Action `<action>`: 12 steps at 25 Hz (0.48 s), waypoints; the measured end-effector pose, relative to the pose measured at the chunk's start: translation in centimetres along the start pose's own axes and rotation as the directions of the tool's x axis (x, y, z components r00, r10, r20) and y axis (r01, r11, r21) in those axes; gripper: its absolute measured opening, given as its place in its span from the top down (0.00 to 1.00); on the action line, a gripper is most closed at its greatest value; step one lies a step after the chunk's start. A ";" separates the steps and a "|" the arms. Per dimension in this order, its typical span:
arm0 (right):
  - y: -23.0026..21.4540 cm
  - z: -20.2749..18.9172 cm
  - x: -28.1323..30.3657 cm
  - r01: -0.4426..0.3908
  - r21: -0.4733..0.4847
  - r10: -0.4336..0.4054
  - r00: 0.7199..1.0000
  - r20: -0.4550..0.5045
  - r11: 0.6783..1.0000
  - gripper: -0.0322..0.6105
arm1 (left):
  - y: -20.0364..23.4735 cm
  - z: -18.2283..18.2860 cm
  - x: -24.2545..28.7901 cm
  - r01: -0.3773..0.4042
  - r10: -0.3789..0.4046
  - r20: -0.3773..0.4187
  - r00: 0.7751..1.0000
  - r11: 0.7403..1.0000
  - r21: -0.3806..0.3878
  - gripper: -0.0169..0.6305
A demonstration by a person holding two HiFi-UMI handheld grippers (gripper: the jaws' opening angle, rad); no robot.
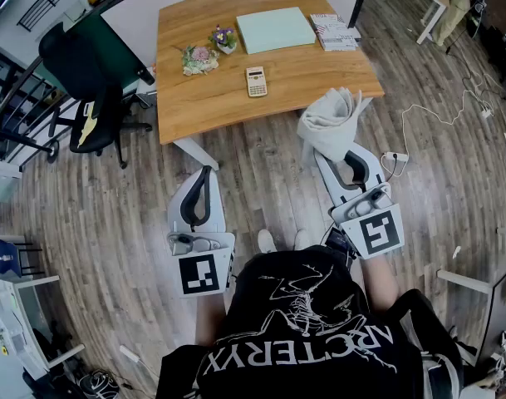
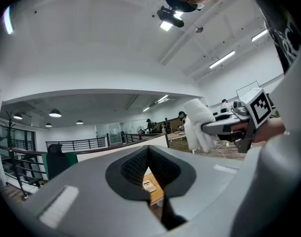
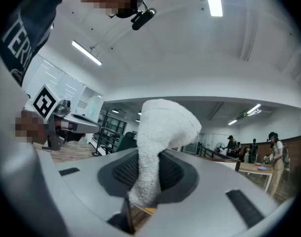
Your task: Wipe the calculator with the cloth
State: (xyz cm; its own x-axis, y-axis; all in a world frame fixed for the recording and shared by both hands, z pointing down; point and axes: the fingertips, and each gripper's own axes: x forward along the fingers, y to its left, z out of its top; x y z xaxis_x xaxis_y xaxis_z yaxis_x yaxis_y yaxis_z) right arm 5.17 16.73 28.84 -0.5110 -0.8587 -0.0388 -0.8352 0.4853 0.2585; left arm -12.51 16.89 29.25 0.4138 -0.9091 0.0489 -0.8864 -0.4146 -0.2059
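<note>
Left tongs [image 1: 206,171]: tips pressed together, nothing between them. They hang low over the wood floor [image 1: 261,152], short of the table [image 1: 319,69] edge.

Calculator [image 1: 256,81]: lies flat on the table, keys up, well ahead of both tongs and between their lines, a little nearer the right one. Nothing touches it. It shows small and far through the gap behind the left tongs' tips.

Right tongs [image 1: 342,150]: clamped on the cloth [image 1: 329,116]. The cloth stands up in a white bunch ahead of the tips, beside the table's near right corner.

Handling, as a guess: the calculator looks light and rigid with a slick plastic case, so it is likely to skid under a wiping stroke. The best hold looks to be the long side edges, clear of keys and display, which suits the free left tongs. The cloth is soft, limp terry and light. It is gripped near its middle, so the loose folds ahead would do the wiping.

Count:
- tongs, 2
- cloth, 1
- calculator, 1
- small flower bunches [image 1: 200,59], 2, ahead of the left tongs and beyond the calculator
- pale green pad [image 1: 276,30], 1
- booklet stack [image 1: 334,30], 1, far ahead of the right tongs
- black chair [image 1: 90,90], 1, off to the left
</note>
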 end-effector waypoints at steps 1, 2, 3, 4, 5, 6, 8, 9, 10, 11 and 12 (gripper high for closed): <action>-0.1 -0.1 -0.2 -0.001 -0.002 0.001 1.000 -0.001 1.000 0.81 | -0.1 -0.1 -0.1 -0.002 0.002 -0.001 1.000 1.000 -0.006 0.96; -0.2 -0.1 -0.3 -0.001 -0.002 0.001 1.000 -0.002 1.000 0.81 | -0.3 -0.1 -0.2 -0.004 0.004 -0.002 1.000 1.000 -0.010 0.96; -0.3 -0.2 -0.5 0.000 0.003 0.000 1.000 -0.002 1.000 0.81 | -0.4 -0.2 -0.2 -0.006 0.006 -0.005 1.000 1.000 -0.013 0.96; -0.4 -0.2 -0.7 0.002 0.009 -0.002 1.000 0.000 1.000 0.81 | -0.5 -0.2 -0.3 -0.006 0.006 -0.007 1.000 1.000 -0.014 0.96; -0.5 -0.2 -0.8 0.005 0.014 -0.005 1.000 0.002 1.000 0.81 | -0.6 -0.2 -0.3 -0.006 0.006 -0.009 1.000 1.000 -0.013 0.96; -0.6 -0.2 -0.9 0.007 0.016 -0.007 1.000 0.003 1.000 0.81 | -0.7 -0.2 -0.3 -0.005 0.005 -0.010 1.000 1.000 -0.013 0.96; -0.6 -0.2 -0.9 0.001 0.010 -0.001 1.000 0.000 1.000 0.81 | -0.9 -0.3 -0.2 -0.005 0.005 -0.011 1.000 1.000 -0.014 0.96; -0.5 -0.3 -0.8 -0.006 0.008 0.006 1.000 0.000 1.000 0.81 | -0.9 -0.3 -0.2 -0.006 0.005 -0.012 1.000 1.000 -0.015 0.96; -0.4 -0.3 -0.8 -0.012 0.015 0.012 1.000 0.003 1.000 0.81 | -1.0 -0.3 -0.2 -0.006 0.006 -0.013 1.000 1.000 -0.015 0.96; -0.4 -0.3 -0.9 -0.017 0.029 0.017 1.000 0.009 0.999 0.81 | -1.0 -0.3 -0.2 -0.006 0.006 -0.014 1.000 1.000 -0.015 0.96; -0.4 -0.3 -0.9 -0.020 0.041 0.020 1.000 0.015 0.999 0.81 | -1.0 -0.3 -0.2 -0.007 0.006 -0.014 1.000 1.000 -0.016 0.96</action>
State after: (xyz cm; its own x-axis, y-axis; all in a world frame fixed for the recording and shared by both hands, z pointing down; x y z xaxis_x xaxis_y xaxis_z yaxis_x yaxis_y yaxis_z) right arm 5.98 17.28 29.04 -0.5302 -0.8465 -0.0484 -0.8324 0.5088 0.2196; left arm -11.74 17.47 29.78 0.4053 -0.9122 0.0610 -0.8922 -0.4092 -0.1909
